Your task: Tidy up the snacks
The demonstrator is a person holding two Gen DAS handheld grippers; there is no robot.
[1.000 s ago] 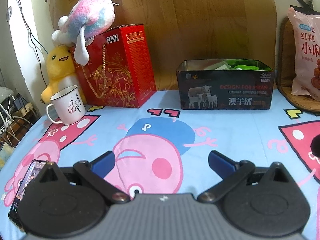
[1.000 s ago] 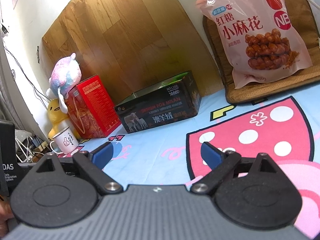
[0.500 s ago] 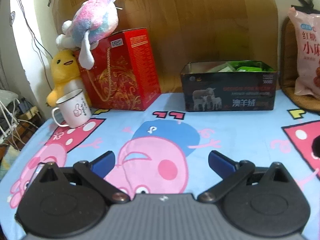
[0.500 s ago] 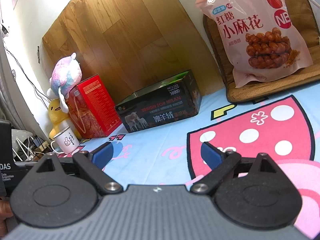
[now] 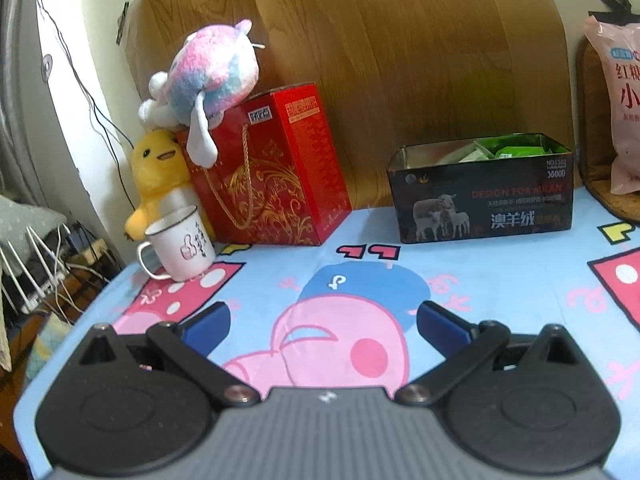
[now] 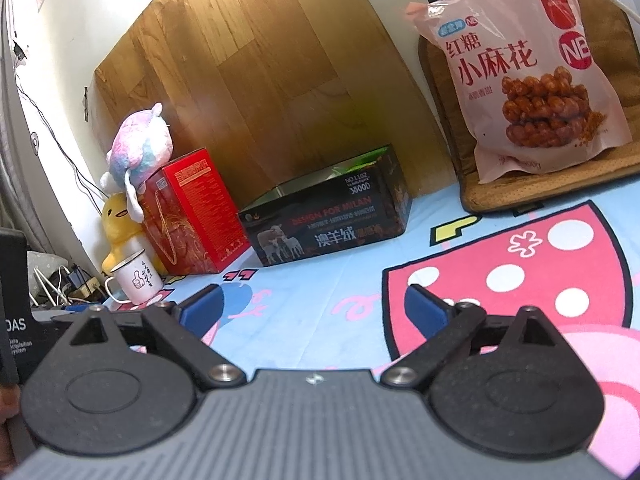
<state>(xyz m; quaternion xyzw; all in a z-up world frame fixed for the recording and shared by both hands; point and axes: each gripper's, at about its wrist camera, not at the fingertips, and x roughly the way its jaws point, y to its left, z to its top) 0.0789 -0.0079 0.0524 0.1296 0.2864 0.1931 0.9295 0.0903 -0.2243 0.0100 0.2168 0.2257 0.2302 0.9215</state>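
Observation:
A black tin box with sheep on its front stands open at the back of the table, with green and white snack packets inside. A pink snack bag leans on a brown cushion at the right. My left gripper hovers open over the cartoon cloth, well short of the tin. My right gripper is open too, to the right and in front of the tin. Neither holds anything.
A red gift box with a pastel plush on top, a yellow duck plush and a white mug crowd the back left. Table edge, cables and clutter lie left. A wooden board backs the table.
The left gripper has drawn back and tilted up, so the tin and the red box look lower and farther; the phone at its lower left is out of view. The right gripper has barely moved.

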